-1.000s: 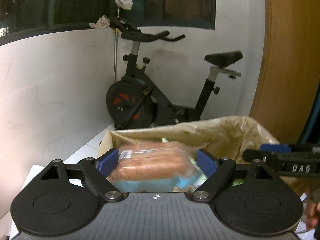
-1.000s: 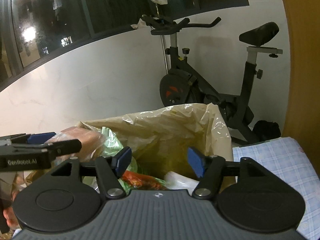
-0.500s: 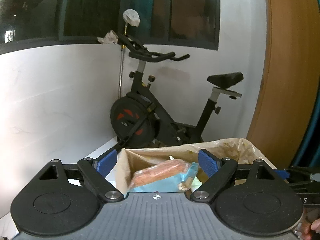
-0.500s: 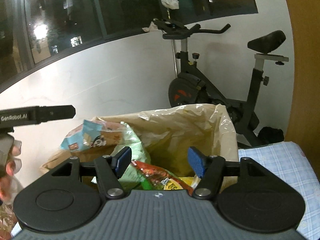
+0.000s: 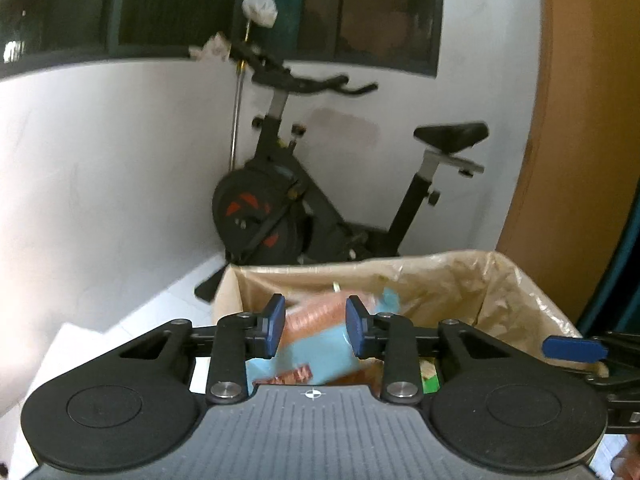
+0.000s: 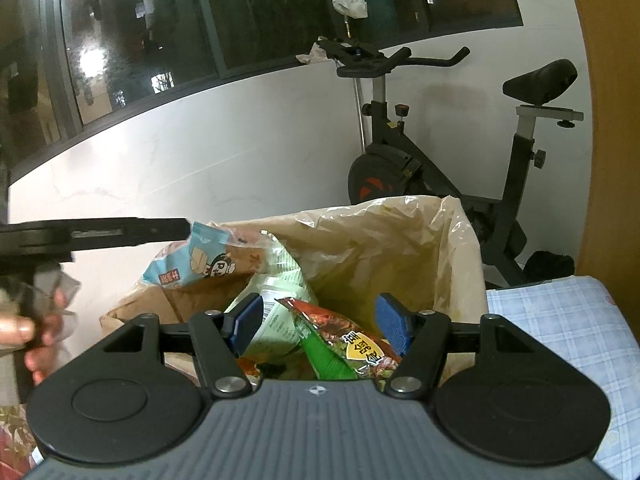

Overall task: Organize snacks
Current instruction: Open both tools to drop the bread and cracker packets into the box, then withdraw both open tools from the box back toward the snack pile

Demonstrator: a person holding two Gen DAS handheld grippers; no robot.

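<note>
Two grippers hang above a box lined with a crinkled plastic bag (image 6: 400,240). The left gripper (image 5: 315,326) has just been closing; its blue pads stand narrow. A light-blue snack packet (image 5: 316,340) of brown biscuits shows between them, but in the right wrist view it lies on the heap below the gripper's tip, so no grip shows. The right gripper (image 6: 322,326) stands half open and holds nothing; below its fingers lie a red-and-green packet (image 6: 352,344) and a pale green packet (image 6: 280,300). Beyond the box stands an exercise bike (image 5: 320,200).
</note>
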